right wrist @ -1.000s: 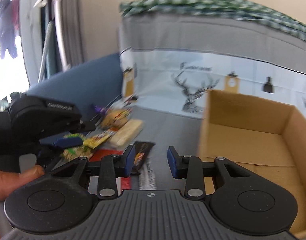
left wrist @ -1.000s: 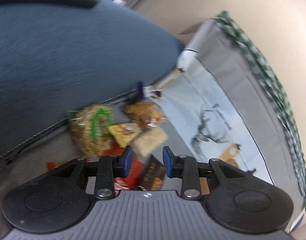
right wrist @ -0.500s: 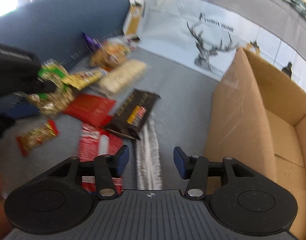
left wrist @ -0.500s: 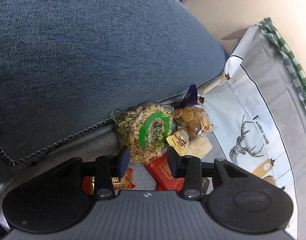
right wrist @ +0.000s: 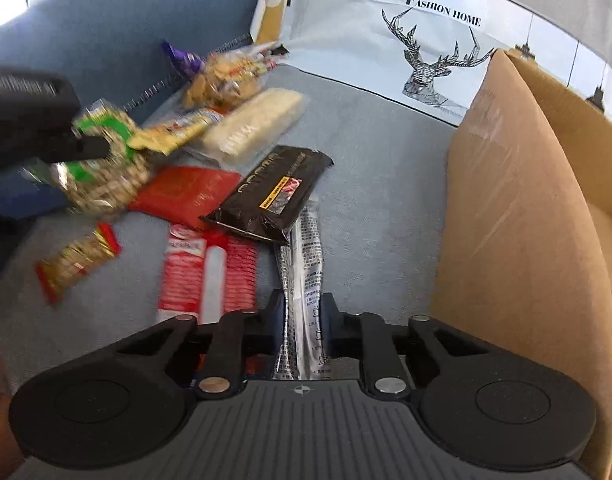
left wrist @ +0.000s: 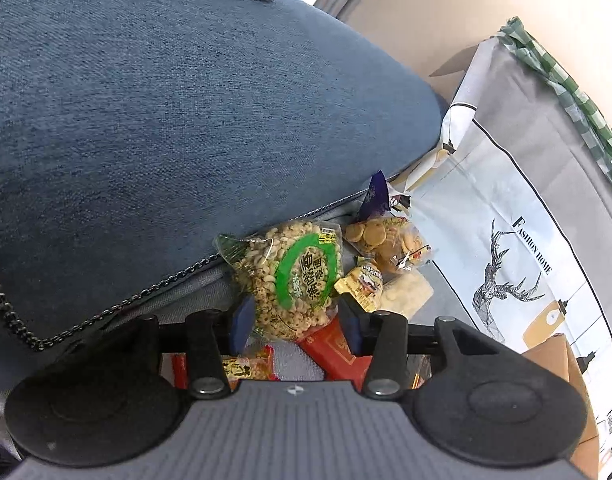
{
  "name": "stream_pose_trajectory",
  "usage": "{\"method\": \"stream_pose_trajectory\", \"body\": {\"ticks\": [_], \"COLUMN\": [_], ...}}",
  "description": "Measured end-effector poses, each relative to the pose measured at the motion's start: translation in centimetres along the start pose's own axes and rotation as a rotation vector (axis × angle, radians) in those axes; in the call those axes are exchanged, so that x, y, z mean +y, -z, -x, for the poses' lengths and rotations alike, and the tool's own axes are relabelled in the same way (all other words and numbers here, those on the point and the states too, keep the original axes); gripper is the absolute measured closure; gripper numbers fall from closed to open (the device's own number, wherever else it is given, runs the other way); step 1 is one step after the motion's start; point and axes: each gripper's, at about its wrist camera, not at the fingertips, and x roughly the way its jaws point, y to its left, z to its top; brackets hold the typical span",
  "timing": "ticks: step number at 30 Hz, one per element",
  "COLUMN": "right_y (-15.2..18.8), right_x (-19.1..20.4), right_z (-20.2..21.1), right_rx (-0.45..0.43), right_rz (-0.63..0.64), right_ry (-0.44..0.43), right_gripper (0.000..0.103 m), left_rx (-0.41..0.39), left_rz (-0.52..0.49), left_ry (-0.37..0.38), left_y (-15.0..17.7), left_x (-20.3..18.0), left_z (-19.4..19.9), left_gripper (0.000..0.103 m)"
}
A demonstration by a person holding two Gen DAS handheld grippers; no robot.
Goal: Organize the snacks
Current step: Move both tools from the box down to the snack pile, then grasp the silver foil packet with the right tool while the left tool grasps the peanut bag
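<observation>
Blue cushion, deer-print cloth, green checked fabric, grey seat

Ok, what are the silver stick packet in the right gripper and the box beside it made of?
Silver stick packet: looks like thin metallised plastic film, glossy, judging by its creases and bright glare; the right gripper is closing on it. Box: looks like plain brown corrugated cardboard, matte, with an unprinted wall and an open top; the corrugation itself isn't visible.
</observation>
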Motion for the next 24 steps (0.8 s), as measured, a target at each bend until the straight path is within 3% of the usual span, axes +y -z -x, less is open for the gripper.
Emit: {"method": "stream_pose_trajectory", "body": {"ticks": [3, 6, 12, 15, 17, 19, 24], "right_y": [-0.1, 0.0, 0.3, 0.5, 0.7, 0.8, 1.0], "right_x": [-0.1, 0.1, 0.3, 0.4, 0.5, 0.4, 0.4], "right_z": [1.2, 2.5, 2.3, 1.3, 0.8, 0.5, 0.8], "right_rx": [-0.03, -0.049, -0.022, 0.008, 0.023, 0.028, 0.022], "right_rz": [-0.004, 0.01, 0.046, 0.045, 0.047, 0.045, 0.043], "right_ry": [-0.014, -0.023, -0.021, -0.017, -0.011, -0.011, -0.028], "right_gripper": [0.085, 0.085, 0.084, 0.083, 0.083, 0.083, 0.084], "left_rx": [0.007, 0.003, 0.045, 0.021, 0.042, 0.055, 0.046], "left_rz": [0.002, 0.012, 0.091, 0.063, 0.044, 0.044, 0.01], "left_ry": [0.005, -0.024, -0.04, -0.031, -0.038, -0.052, -0.002], "left_y": [0.0, 0.0, -0.2, -0.5, -0.5, -0.6, -1.4], "left_x": [0.2, 0.5, 1.2, 0.6, 0.3, 0.5, 0.2], "left_z": [0.4, 0.6, -1.5, -2.1, -3.0, -3.4, -2.9], "left_gripper": [0.049, 0.033, 0.033, 0.034, 0.039, 0.059, 0.075]}}
